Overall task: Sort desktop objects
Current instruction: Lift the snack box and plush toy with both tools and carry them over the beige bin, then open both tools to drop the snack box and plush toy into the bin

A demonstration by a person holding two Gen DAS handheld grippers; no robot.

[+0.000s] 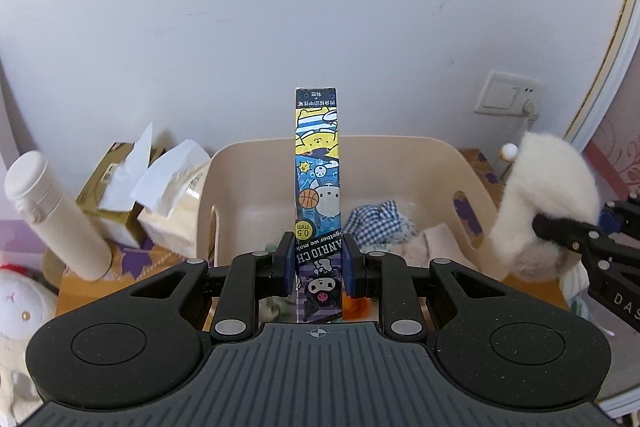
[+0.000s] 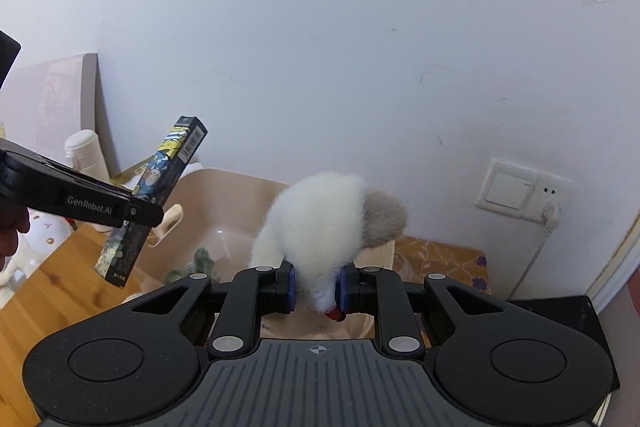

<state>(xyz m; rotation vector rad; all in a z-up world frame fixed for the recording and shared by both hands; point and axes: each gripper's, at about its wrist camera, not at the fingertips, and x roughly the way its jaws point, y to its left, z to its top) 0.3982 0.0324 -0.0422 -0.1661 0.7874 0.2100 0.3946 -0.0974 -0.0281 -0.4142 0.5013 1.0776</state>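
Observation:
My left gripper point(image 1: 319, 265) is shut on a tall cartoon-printed pen box point(image 1: 318, 183), which stands upright between the pads in front of a beige plastic bin point(image 1: 404, 147). The same pen box point(image 2: 160, 187) shows tilted at the left of the right wrist view, clamped by the left gripper point(image 2: 140, 213). My right gripper point(image 2: 316, 289) is shut on a fluffy white plush toy point(image 2: 320, 223) with a grey-brown patch, held over the bin point(image 2: 236, 187). In the left wrist view that plush toy point(image 1: 540, 187) hangs at the right, in the right gripper point(image 1: 560, 231).
Inside the bin lie a blue checked cloth point(image 1: 374, 223) and other soft items. Left of it stand a white bottle point(image 1: 52, 215) and two tissue packs point(image 1: 160, 203). A white plush point(image 1: 20, 307) sits at the far left. A wall socket point(image 2: 520, 191) is behind, and a wooden tabletop point(image 2: 48, 287).

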